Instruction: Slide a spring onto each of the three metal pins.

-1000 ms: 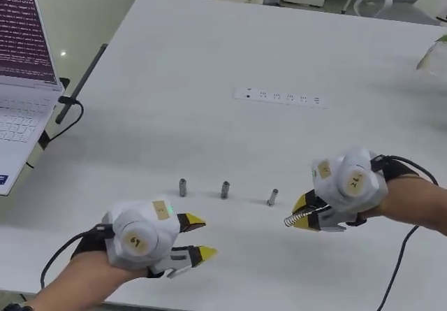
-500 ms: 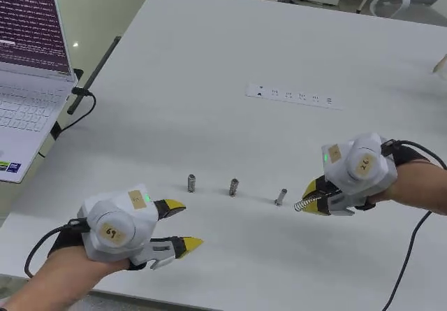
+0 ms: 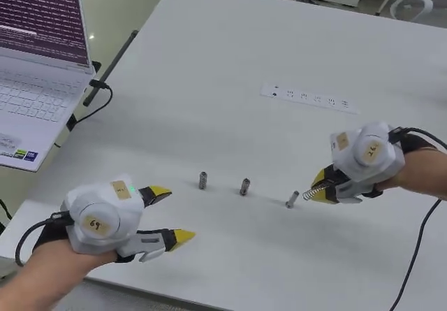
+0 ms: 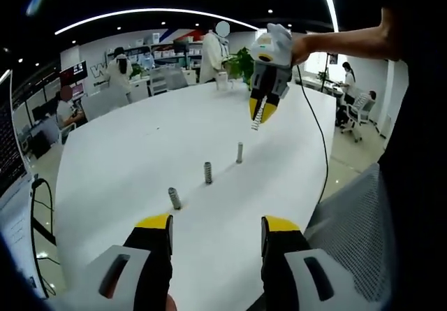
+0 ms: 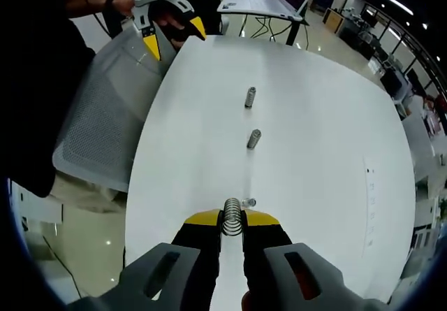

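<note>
Three short metal pins stand in a row on the white table. The left pin (image 3: 202, 180) and the middle pin (image 3: 244, 186) each carry a spring. The right pin (image 3: 292, 199) looks bare. My right gripper (image 3: 323, 187) is shut on a spring (image 3: 313, 193), whose free end hangs just right of the bare pin. In the right gripper view the spring (image 5: 232, 226) sits between the jaws, with that pin (image 5: 248, 202) just beyond it. My left gripper (image 3: 166, 216) stands open and holds nothing, near the table's front edge, left of the pins.
An open laptop (image 3: 42, 59) sits at the far left, with a black cable (image 3: 105, 91) beside it. A white power strip (image 3: 307, 98) lies behind the pins. A grey mesh chair (image 5: 105, 115) stands by the table edge. People sit at desks in the background.
My right gripper has carried the spring up and closer to the bare right pin. My left gripper has drifted left, away from the pins. The head camera has shifted as well.
</note>
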`<state>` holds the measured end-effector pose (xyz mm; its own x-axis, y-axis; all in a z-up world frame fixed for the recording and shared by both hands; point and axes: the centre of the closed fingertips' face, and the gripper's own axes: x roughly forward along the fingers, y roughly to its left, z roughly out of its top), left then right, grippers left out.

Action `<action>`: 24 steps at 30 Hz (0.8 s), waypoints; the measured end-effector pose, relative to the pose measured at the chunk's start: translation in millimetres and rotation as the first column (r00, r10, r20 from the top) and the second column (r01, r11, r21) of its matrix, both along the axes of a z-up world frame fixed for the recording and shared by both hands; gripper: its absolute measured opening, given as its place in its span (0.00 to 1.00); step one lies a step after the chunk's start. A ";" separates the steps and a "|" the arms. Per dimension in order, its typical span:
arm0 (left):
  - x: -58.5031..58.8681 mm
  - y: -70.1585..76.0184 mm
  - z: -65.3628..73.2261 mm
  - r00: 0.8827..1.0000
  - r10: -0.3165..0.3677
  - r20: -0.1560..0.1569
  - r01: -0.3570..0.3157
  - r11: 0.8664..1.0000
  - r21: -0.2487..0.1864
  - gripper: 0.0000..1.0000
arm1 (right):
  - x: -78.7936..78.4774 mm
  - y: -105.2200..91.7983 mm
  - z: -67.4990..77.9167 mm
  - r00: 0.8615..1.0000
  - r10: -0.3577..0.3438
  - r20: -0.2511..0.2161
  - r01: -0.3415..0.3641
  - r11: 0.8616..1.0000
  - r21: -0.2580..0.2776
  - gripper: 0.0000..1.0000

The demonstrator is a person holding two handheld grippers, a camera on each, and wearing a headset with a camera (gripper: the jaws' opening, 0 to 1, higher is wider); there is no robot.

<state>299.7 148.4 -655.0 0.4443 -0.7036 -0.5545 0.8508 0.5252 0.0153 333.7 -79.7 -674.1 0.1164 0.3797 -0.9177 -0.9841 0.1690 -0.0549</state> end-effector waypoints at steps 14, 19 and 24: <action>4.1 20.7 2.0 0.998 0.062 0.000 -0.062 0.998 0.003 0.50 | 18.6 3.3 -11.2 0.999 0.041 -0.014 -0.041 0.999 -0.034 0.08; 5.2 26.3 2.4 0.996 0.086 -0.003 -0.086 0.996 0.004 0.51 | 21.8 1.9 -17.2 0.998 0.057 -0.023 -0.058 0.997 -0.053 0.08; 6.2 30.6 3.0 0.994 0.108 -0.006 -0.108 0.994 -0.001 0.50 | 24.2 0.8 -24.7 0.997 0.071 -0.037 -0.073 0.995 -0.070 0.08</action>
<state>305.9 178.9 -652.0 0.5145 -0.6524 -0.5565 0.7891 0.6142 0.0095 357.8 -78.9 -698.8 0.0587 0.3198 -0.9457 -0.9951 0.0946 -0.0298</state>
